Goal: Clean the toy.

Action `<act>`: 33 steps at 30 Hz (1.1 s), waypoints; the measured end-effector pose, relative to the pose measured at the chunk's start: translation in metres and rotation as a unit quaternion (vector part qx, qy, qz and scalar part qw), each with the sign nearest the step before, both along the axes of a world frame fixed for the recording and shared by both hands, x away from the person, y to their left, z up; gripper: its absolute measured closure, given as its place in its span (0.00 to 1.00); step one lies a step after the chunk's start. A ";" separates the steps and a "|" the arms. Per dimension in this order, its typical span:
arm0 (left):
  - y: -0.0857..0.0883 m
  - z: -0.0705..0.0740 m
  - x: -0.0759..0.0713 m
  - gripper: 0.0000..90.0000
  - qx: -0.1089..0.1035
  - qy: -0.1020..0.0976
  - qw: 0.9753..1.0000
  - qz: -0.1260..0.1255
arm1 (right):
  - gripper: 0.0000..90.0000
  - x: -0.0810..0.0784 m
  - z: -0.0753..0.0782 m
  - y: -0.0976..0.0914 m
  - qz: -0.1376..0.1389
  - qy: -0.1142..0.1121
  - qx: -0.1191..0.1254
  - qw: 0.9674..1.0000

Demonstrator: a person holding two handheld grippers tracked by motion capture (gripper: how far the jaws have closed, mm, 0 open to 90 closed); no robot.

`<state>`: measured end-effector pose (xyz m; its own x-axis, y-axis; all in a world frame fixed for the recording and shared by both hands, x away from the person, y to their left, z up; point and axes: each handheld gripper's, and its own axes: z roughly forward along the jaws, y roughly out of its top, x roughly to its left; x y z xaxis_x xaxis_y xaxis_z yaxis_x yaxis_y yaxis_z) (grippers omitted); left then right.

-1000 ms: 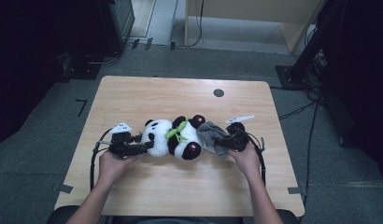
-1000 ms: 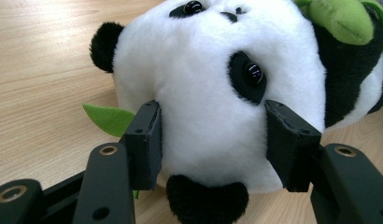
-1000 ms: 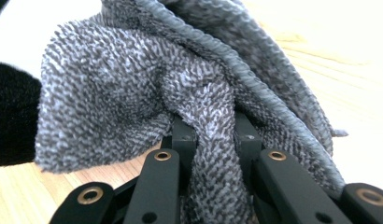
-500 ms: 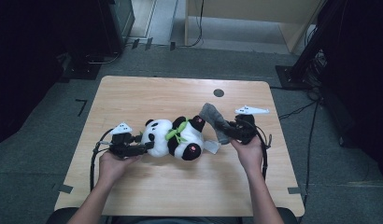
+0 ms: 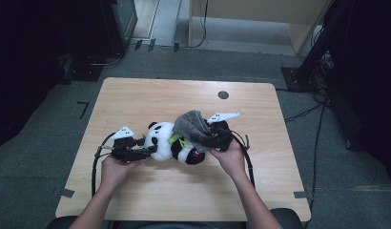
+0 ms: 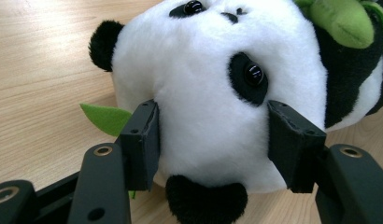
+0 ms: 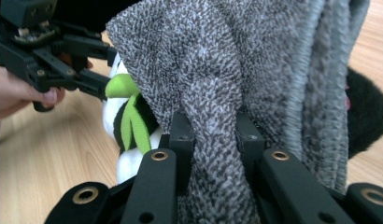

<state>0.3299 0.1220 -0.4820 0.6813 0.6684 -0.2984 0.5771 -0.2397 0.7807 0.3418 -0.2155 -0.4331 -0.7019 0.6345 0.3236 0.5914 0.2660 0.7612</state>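
Observation:
A black-and-white panda plush [image 5: 161, 139] with green leaves lies on its side on the wooden table [image 5: 150, 98]. My left gripper [image 5: 149, 151] has its jaws on either side of the panda's head [image 6: 213, 93], pads touching the fur; they have just eased open a little with the head still between them. My right gripper [image 5: 204, 138] is shut on a fold of grey knitted cloth [image 5: 189, 123], which hangs over the panda's body. In the right gripper view the cloth [image 7: 255, 60] is pinched between the jaws of that gripper [image 7: 210, 135], and the left gripper [image 7: 49, 46] shows beyond it.
A small dark round disc [image 5: 223, 94] sits near the table's far edge. Cables loop from both grippers along the near half of the table. A green felt leaf [image 6: 105, 117] pokes out beside the panda's head. Dark equipment stands on the floor around the table.
My right gripper has lifted the grey cloth and carried it left, from beside the panda's feet to over its body. The left gripper and the panda have stayed put.

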 end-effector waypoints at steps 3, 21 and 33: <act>0.000 0.000 0.000 0.45 -0.002 -0.002 1.000 0.000 | 0.82 0.002 -0.003 -0.006 -0.003 0.006 0.001 1.000; 0.000 -0.001 0.000 0.45 -0.006 -0.005 1.000 0.000 | 0.85 0.006 -0.015 -0.034 -0.008 0.051 -0.041 0.998; 0.001 -0.002 0.001 0.45 -0.012 -0.007 1.000 -0.001 | 0.85 0.010 -0.026 -0.046 -0.016 0.073 -0.058 0.996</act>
